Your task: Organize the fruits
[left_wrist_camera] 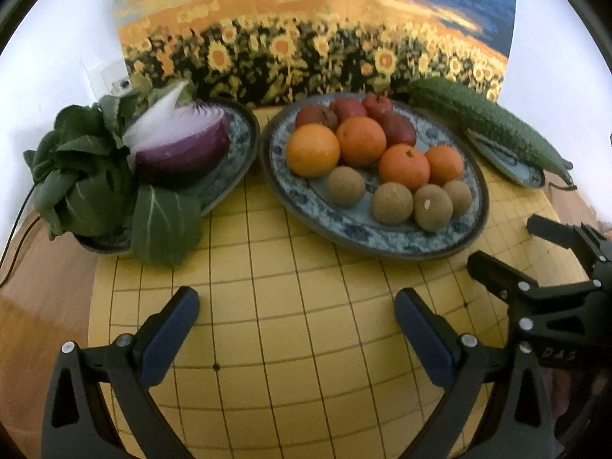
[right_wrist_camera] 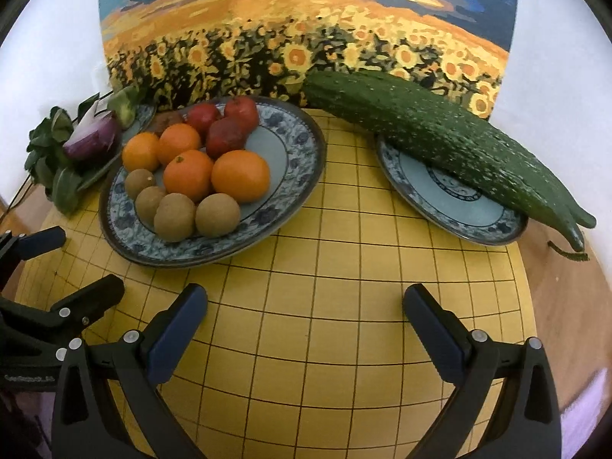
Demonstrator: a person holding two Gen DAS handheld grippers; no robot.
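I have the left hand-held gripper (left_wrist_camera: 296, 306) spread wide and empty above the yellow grid board (left_wrist_camera: 290, 329), and the right hand-held gripper (right_wrist_camera: 306, 302) is spread and empty too, just beside it. Ahead of both, on the board, sits the big patterned plate (right_wrist_camera: 302, 145) with the fruits: four oranges (right_wrist_camera: 240, 175), four brown kiwis (right_wrist_camera: 217, 215) at its near edge and dark red fruits (right_wrist_camera: 225, 135) at the back. To my left another plate (left_wrist_camera: 239, 141) carries a cut purple onion (left_wrist_camera: 183, 141) and leafy greens (left_wrist_camera: 76, 176). To my right, a cucumber (right_wrist_camera: 440, 134) lies across a smaller plate (right_wrist_camera: 459, 214). A sunflower painting (left_wrist_camera: 306, 38) stands behind.
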